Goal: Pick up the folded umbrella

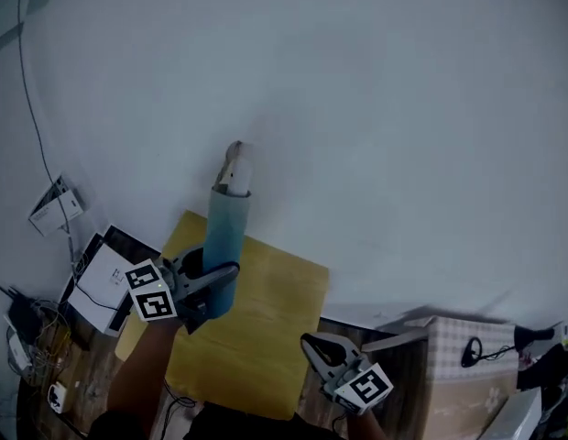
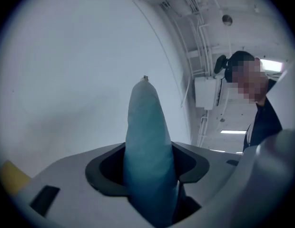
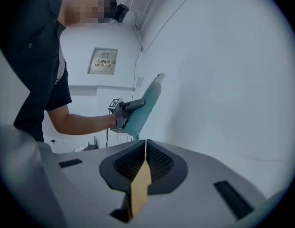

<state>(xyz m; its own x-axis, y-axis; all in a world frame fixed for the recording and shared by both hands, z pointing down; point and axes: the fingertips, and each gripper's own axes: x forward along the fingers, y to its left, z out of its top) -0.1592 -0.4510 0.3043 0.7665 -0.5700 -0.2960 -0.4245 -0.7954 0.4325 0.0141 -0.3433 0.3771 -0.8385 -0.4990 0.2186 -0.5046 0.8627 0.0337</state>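
Observation:
The folded umbrella [image 1: 225,236] is a teal sleeve with a pale handle end on top. It stands nearly upright in the air before the white wall. My left gripper [image 1: 215,282] is shut on its lower part, and the jaws press both sides of the umbrella [image 2: 147,141] in the left gripper view. My right gripper [image 1: 313,345] hangs lower at the right with its jaws together and nothing held. Its own view looks over the closed right gripper [image 3: 145,144] towards the umbrella [image 3: 146,103] and the left gripper [image 3: 133,106].
A yellow table top [image 1: 266,328] lies below both grippers. White boxes [image 1: 101,282] and a tangle of cables [image 1: 32,337] sit at the left. A patterned cardboard box [image 1: 467,365] stands at the lower right. A thin cable [image 1: 32,108] runs down the wall.

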